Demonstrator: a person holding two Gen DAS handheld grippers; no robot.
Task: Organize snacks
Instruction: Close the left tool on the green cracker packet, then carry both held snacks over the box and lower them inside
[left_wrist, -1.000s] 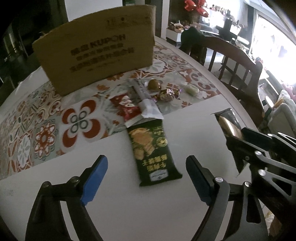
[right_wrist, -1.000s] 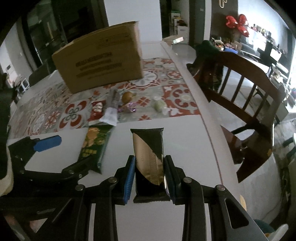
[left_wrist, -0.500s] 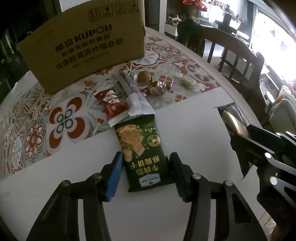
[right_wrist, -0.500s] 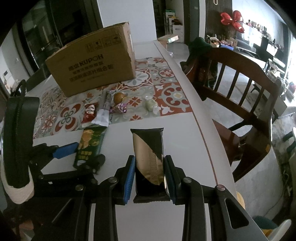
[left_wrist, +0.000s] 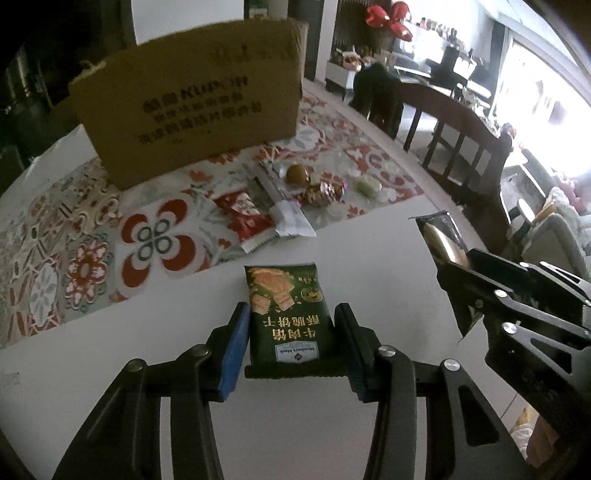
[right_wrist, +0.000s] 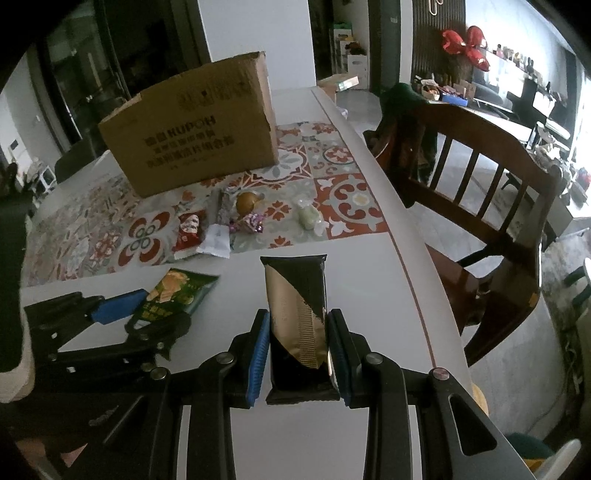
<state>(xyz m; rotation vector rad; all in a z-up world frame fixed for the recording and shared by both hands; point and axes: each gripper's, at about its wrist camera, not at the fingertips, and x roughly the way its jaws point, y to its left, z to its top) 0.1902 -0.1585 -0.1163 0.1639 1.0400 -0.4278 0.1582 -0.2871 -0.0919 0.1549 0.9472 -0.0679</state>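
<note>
My left gripper (left_wrist: 291, 347) pinches the green cracker packet (left_wrist: 286, 314) by its near end, lifted off the white tabletop (left_wrist: 369, 258). My right gripper (right_wrist: 297, 350) clamps a black-gold bar (right_wrist: 297, 314) likewise, leaving the far ends free to drop into the box (right_wrist: 192, 125) beyond, I judge.

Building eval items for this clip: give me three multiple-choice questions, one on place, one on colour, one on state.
1. Where is the cardboard box?
A. on the chair
B. on the patterned mat, behind the loose snacks
C. on the floor

2. Main colour of the packet in the left claw?
A. green
B. pink
C. white

3. State of the right claw?
A. open, empty
B. out of view
C. shut on the black-and-gold packet

Key: B, box stands on the mat; A, green wrapper; C, both pads press the packet's sides.
</note>
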